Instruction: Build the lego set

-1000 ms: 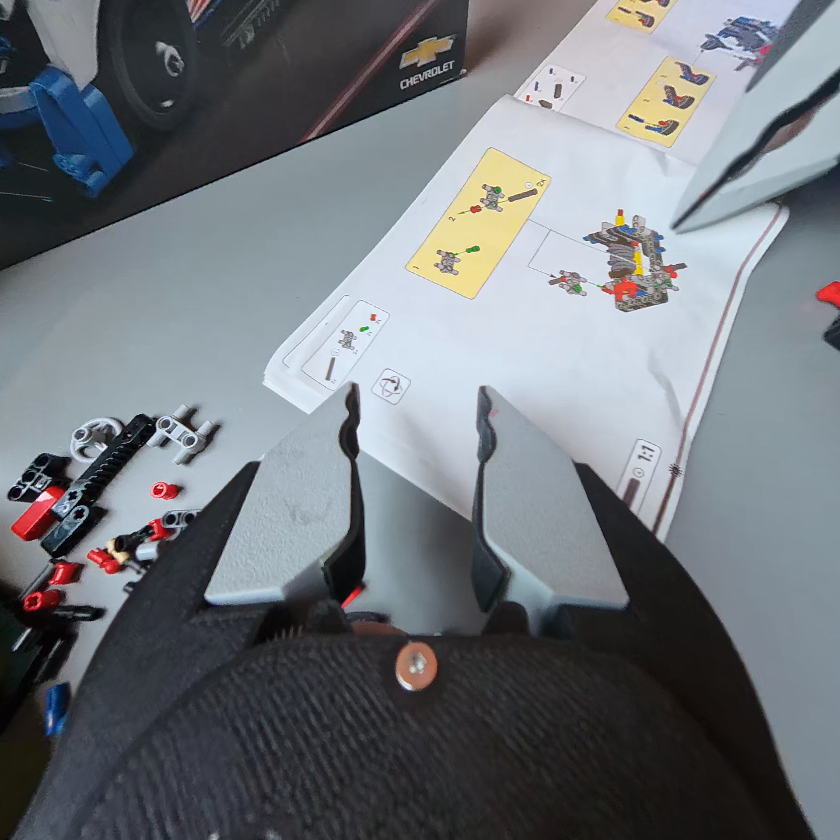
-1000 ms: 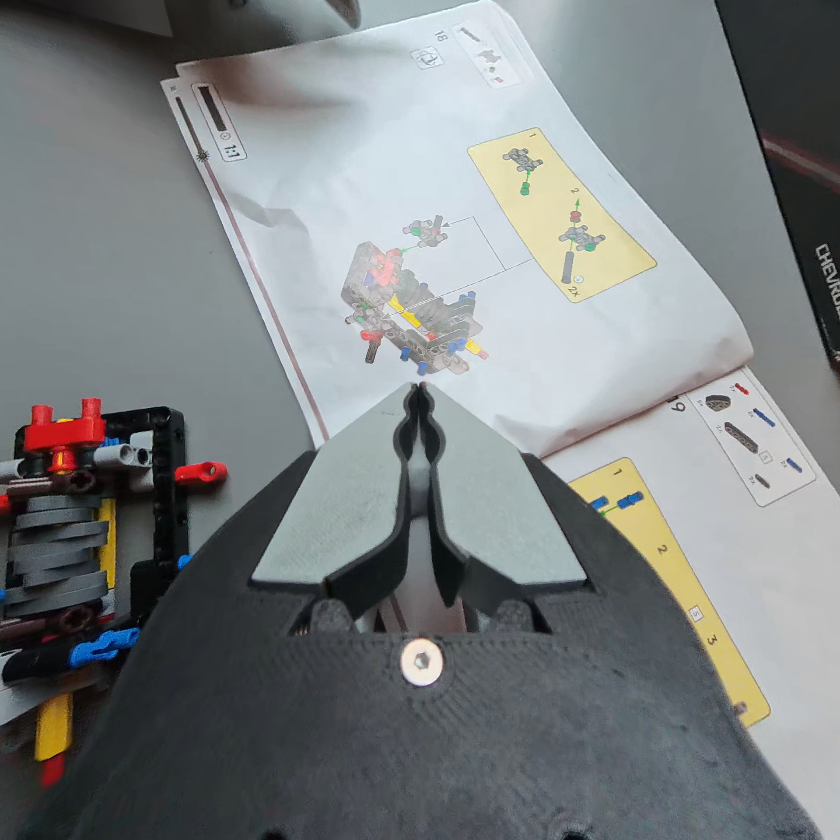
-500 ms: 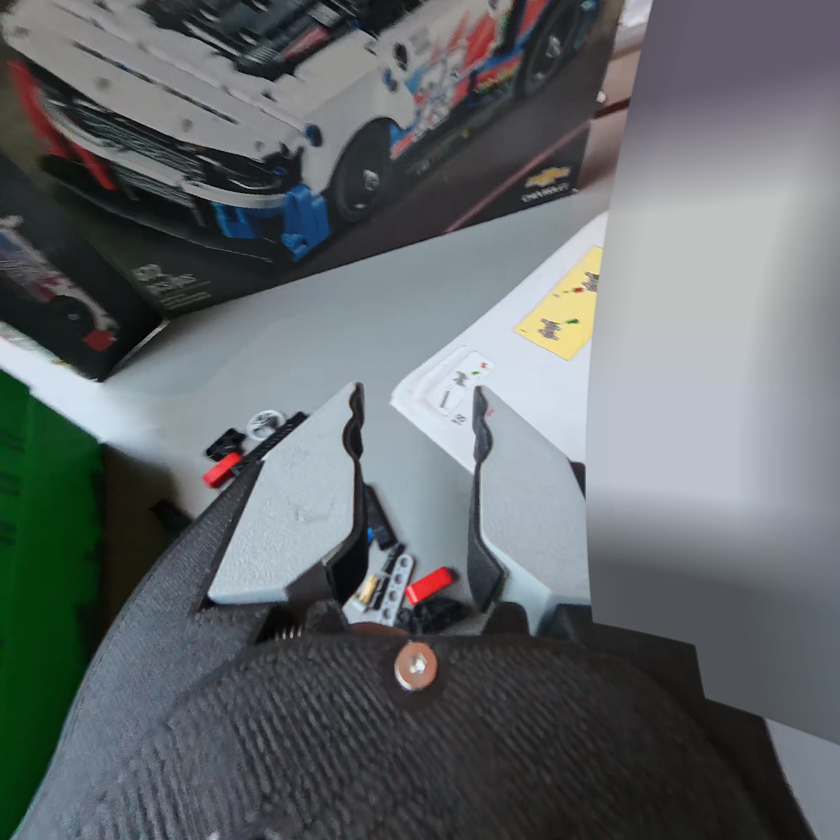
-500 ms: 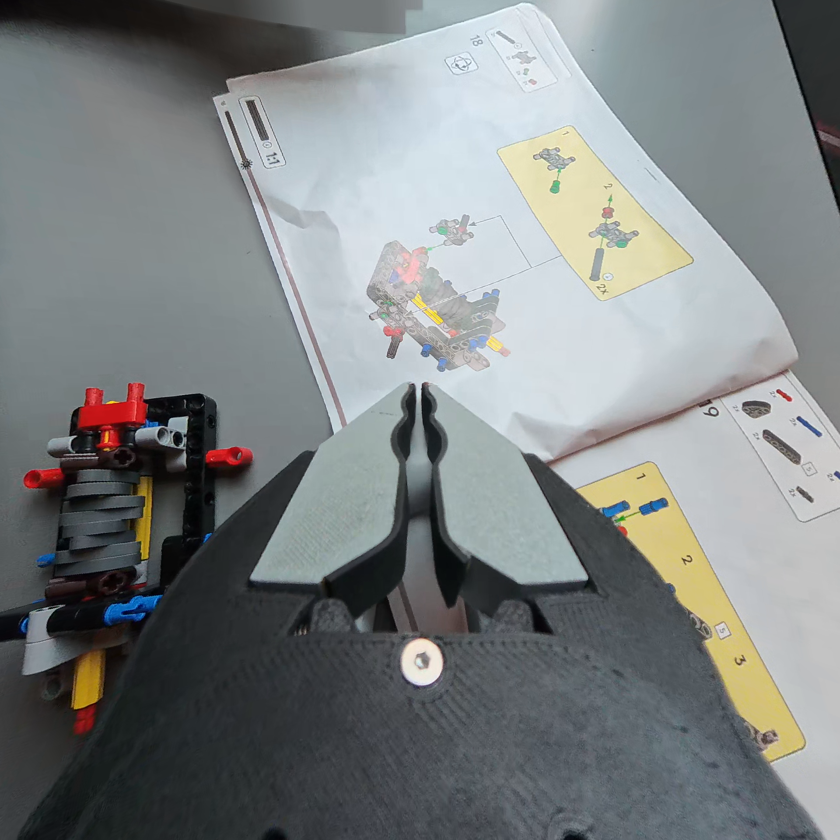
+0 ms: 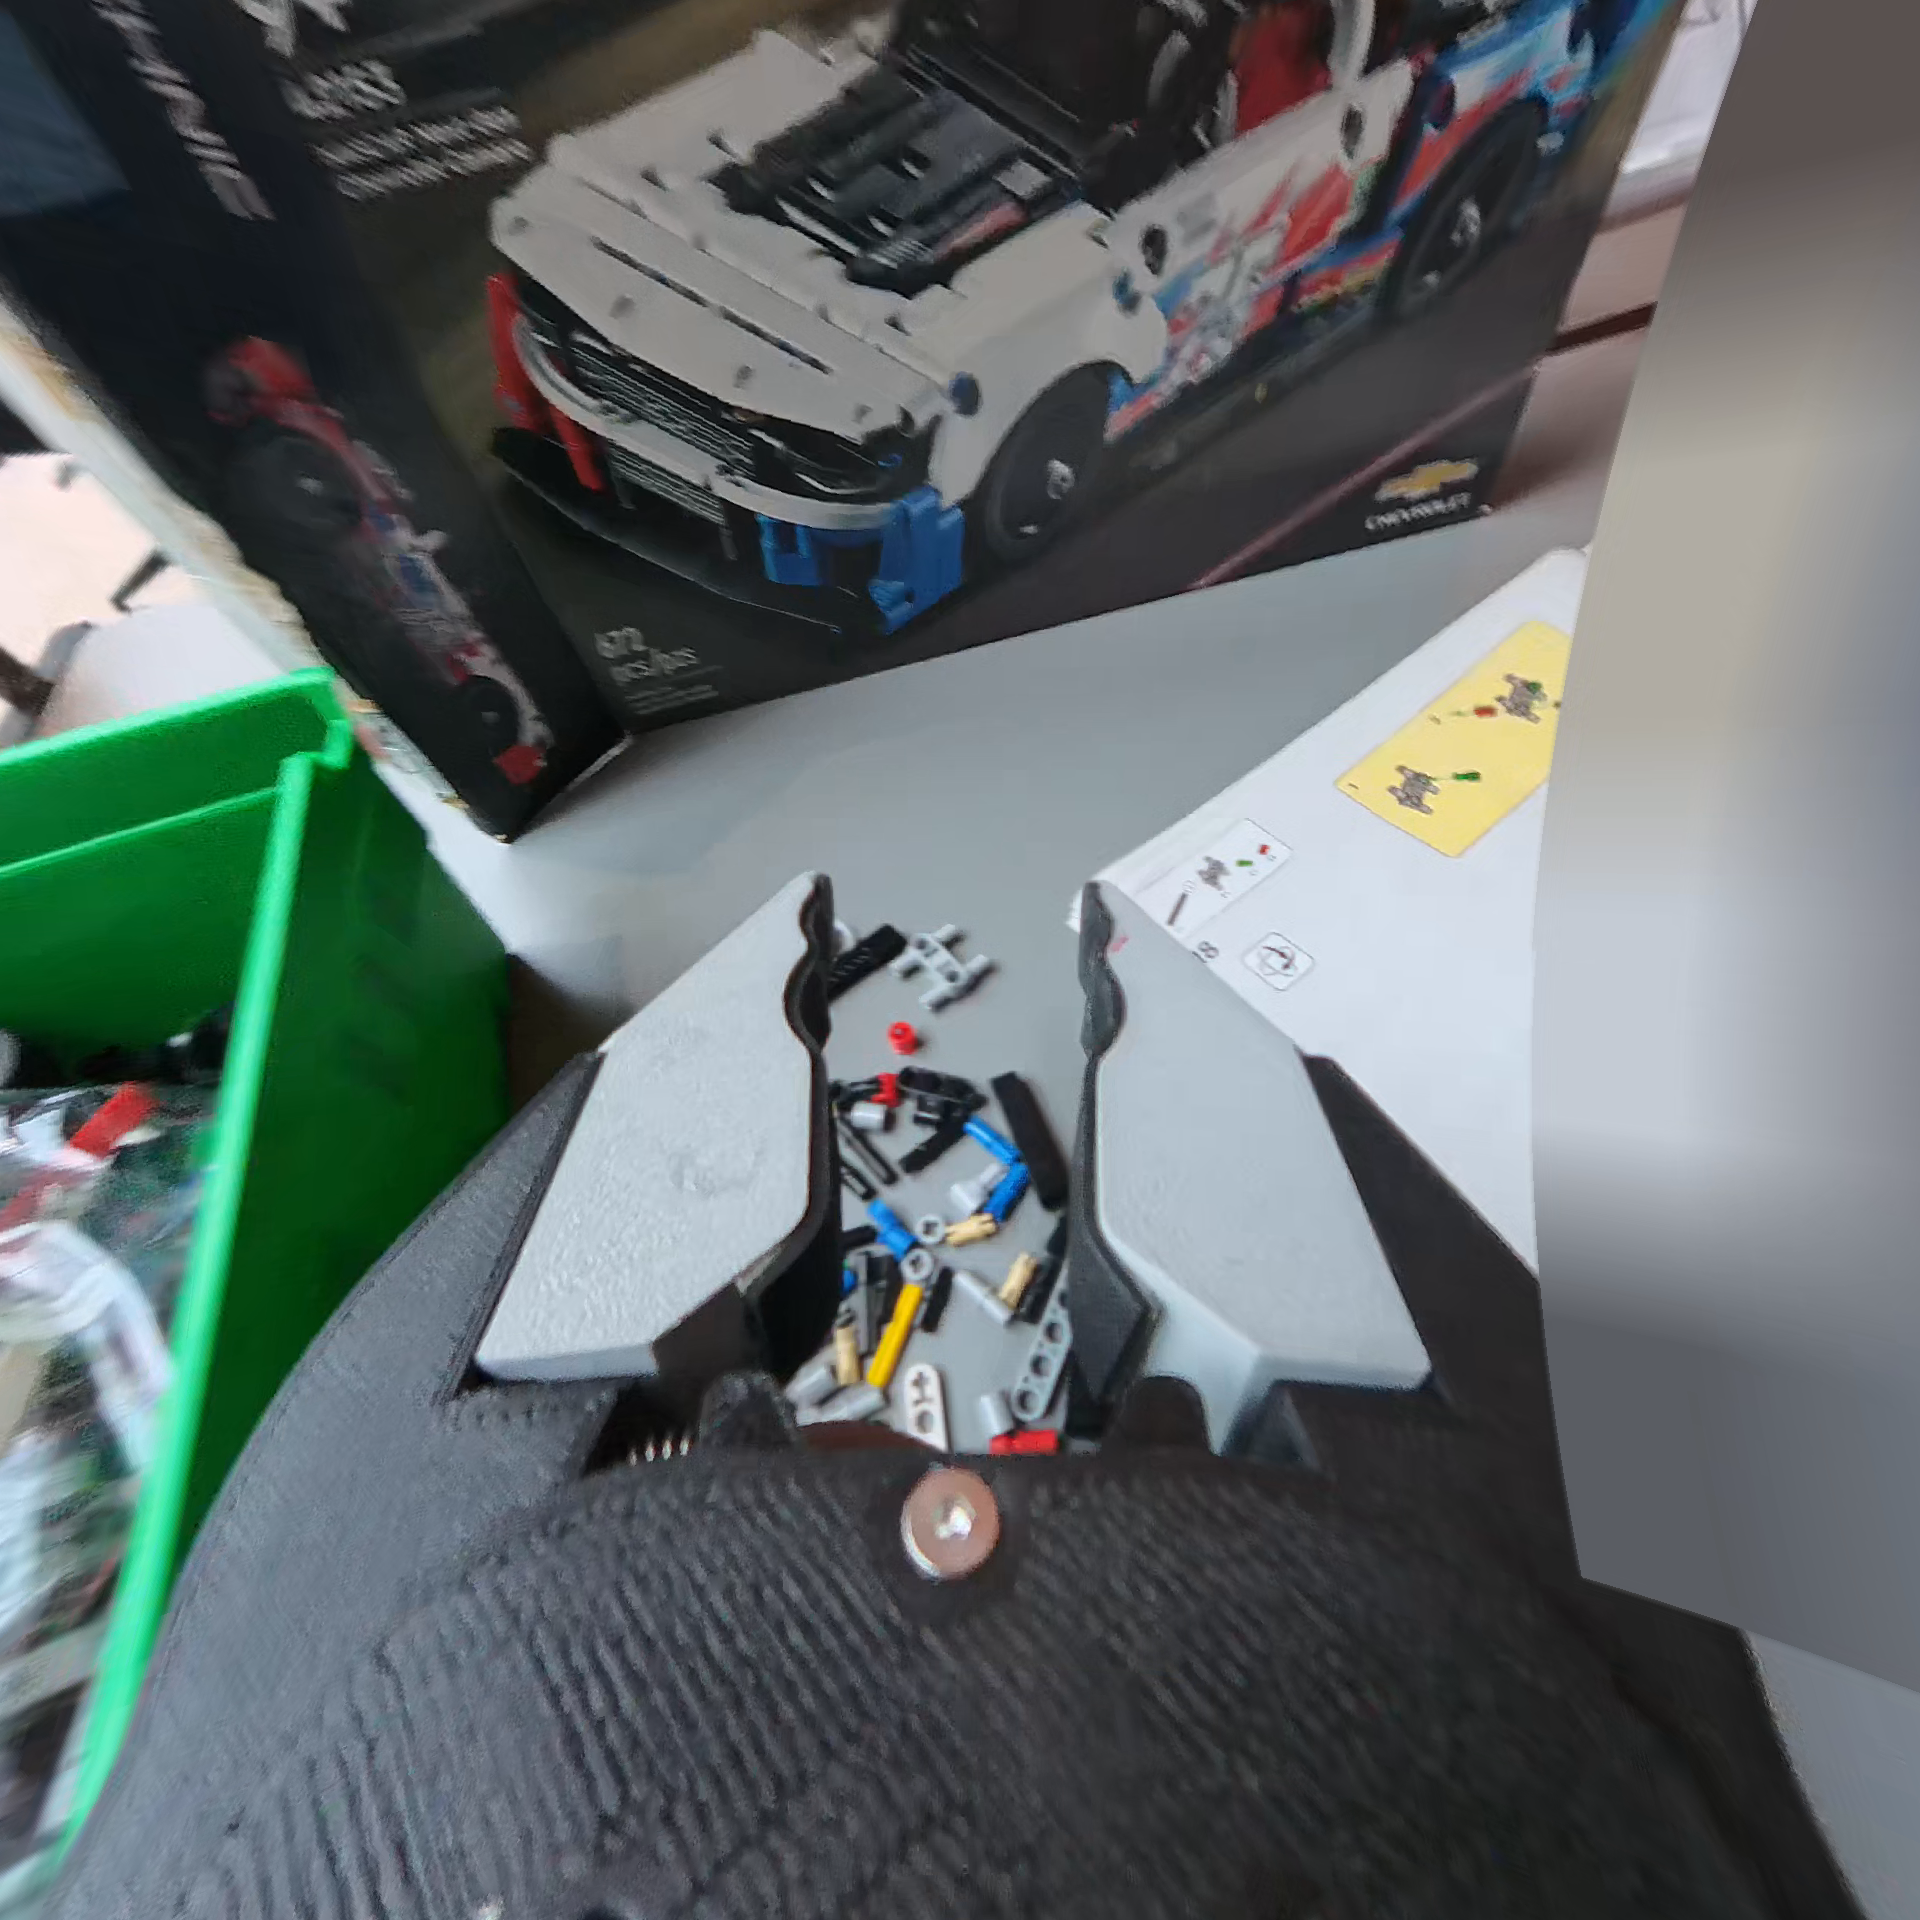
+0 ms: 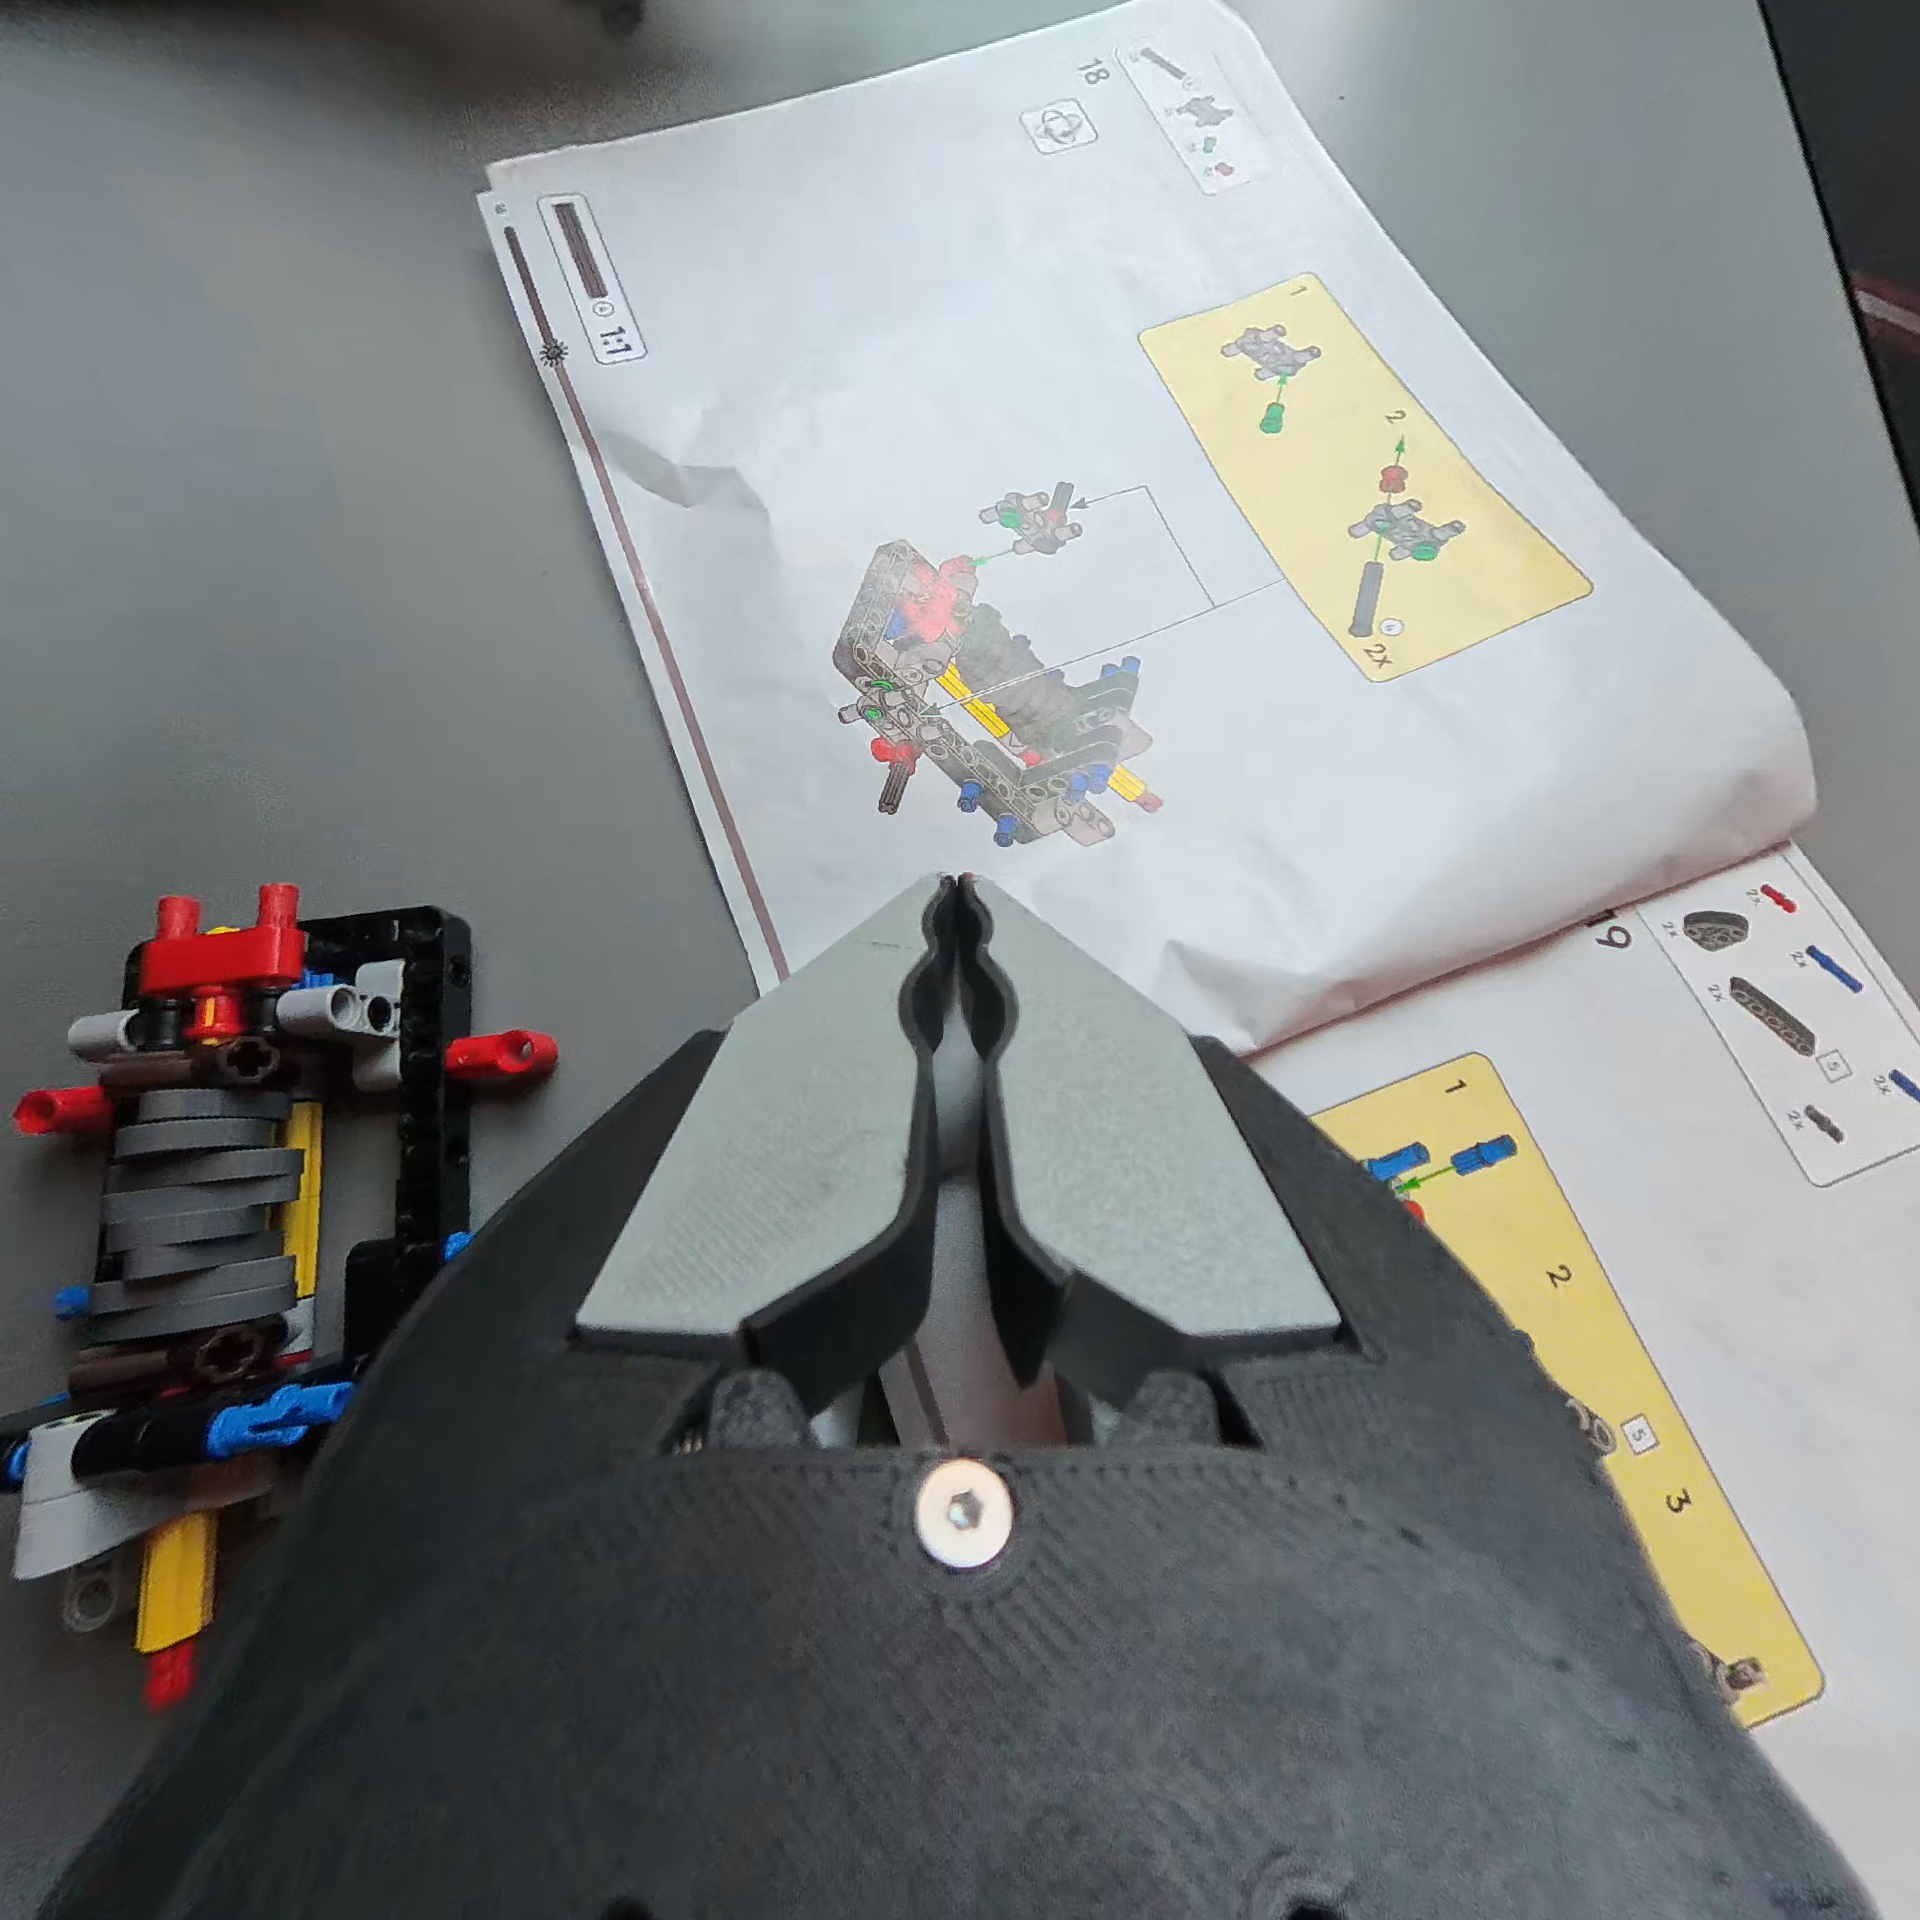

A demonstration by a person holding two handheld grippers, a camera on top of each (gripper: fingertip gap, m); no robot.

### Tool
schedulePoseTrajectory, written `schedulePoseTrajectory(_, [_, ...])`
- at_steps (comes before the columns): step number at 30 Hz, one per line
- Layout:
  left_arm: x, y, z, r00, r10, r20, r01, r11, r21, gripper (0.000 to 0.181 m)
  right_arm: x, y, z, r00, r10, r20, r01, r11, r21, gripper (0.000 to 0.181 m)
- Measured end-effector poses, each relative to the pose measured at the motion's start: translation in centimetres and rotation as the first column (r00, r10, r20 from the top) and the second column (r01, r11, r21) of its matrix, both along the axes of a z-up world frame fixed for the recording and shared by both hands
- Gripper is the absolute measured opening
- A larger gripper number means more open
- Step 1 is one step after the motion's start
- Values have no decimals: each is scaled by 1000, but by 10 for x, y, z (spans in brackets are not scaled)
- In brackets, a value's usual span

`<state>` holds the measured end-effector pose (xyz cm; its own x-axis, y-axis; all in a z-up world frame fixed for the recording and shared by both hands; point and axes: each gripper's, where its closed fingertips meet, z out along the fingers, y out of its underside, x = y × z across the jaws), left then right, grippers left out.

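My left gripper [image 5: 951, 914] is open and empty above a scatter of small loose lego pieces [image 5: 940, 1195] on the grey table, seen between its fingers. A light grey connector piece [image 5: 943, 961] and a small red bush [image 5: 902, 1034] lie near the fingertips. My right gripper [image 6: 956, 883] is shut and empty over the lower edge of the open instruction booklet [image 6: 1091, 468]. The partly built lego assembly [image 6: 239, 1174], with a black frame, grey stacked parts and red pins, lies on the table left of the right gripper.
The lego set box [image 5: 831, 312] with a white car picture stands behind the loose pieces. A green bin [image 5: 260, 935] holding bagged parts is on the left. The booklet [image 5: 1351, 935] also shows in the left wrist view, on the right. A blurred patch covers the right edge there. There is about 30 cm between the tips of the two grippers. To reach the small red bush [image 5: 902, 1034] in a straight line is about 10 cm for my left fingers, about 30 cm for my right.
My left gripper swung left from the booklet to above the pile of loose pieces, bringing the box and green bin into view. My right gripper stayed shut and shifted slightly, showing more of the assembly.
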<state>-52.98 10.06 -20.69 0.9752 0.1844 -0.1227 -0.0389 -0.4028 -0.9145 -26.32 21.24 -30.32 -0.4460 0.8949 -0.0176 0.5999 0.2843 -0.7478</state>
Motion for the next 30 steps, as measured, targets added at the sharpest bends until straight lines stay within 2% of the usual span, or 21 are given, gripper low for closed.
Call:
schedulePoseTrajectory(1, [-7, -5, 7, 1000, 26, -1, -26, 999, 28, 45, -2, 1, 0, 1000, -9, -3, 9, 1000, 10, 0])
schedulePoseTrajectory(3, [-17, -16, 15, 998, 57, 34, -59, 996, 60, 44, -7, 6, -1, 999, -32, -11, 32, 999, 31, 0])
schedulePoseTrajectory(5, [-23, -25, 14, 995, 67, 77, -68, 998, 14, 41, -12, 12, 0, 998, -61, -21, 62, 997, 41, 0])
schedulePoseTrajectory(8, [-25, -31, 24, 999, 25, -33, -28, 995, -93, 19, -16, 17, 2, 995, -84, -48, 87, 994, 69, 0])
schedulePoseTrajectory(10, [-17, -28, 33, 989, -101, -105, 76, 972, -221, 1, -15, 16, 6, 994, -74, -84, 81, 993, 80, 0])
schedulePoseTrajectory(12, [-10, -21, 32, 969, -235, -77, 187, 900, -394, 8, -15, 15, 10, 991, -64, -115, 76, 992, 97, 4])
schedulePoseTrajectory(14, [-16, -14, 21, 956, -292, -39, 221, 797, -562, 10, -14, 14, 10, 990, -59, -127, 75, 990, 120, 4])
schedulePoseTrajectory(16, [-34, -12, 0, 931, -355, -82, 188, 661, -727, 10, -14, 14, 12, 987, -60, -150, 80, 987, 136, 7])
schedulePoseTrajectory(18, [-60, -17, -26, 899, -415, -140, 101, 507, -856, 11, -12, 12, 15, 985, -52, -167, 74, 989, 129, 6])
schedulePoseTrajectory(20, [-75, -25, -50, 889, -442, -120, 63, 378, -923, 13, -10, 11, 18, 984, -51, -173, 70, 992, 105, 7])
schedulePoseTrajectory(21, [-79, -28, -60, 893, -439, -98, 62, 335, -940, 16, -9, 11, 19, 982, -54, -179, 71, 993, 92, 7])
schedulePoseTrajectory(23, [-82, -30, -74, 902, -425, -70, 64, 293, -954, 17, -6, 11, 24, 979, -63, -194, 76, 995, 61, 6])
schedulePoseTrajectory(27, [-91, -23, -80, 888, -446, -114, 23, 291, -956, 17, -3, 13, 33, 972, -79, -220, 77, 997, -16, 6])
schedulePoseTrajectory(30, [-86, -22, -86, 900, -430, -69, 52, 264, -963, 17, -2, 15, 36, 970, -89, -224, 79, 995, -54, 6])
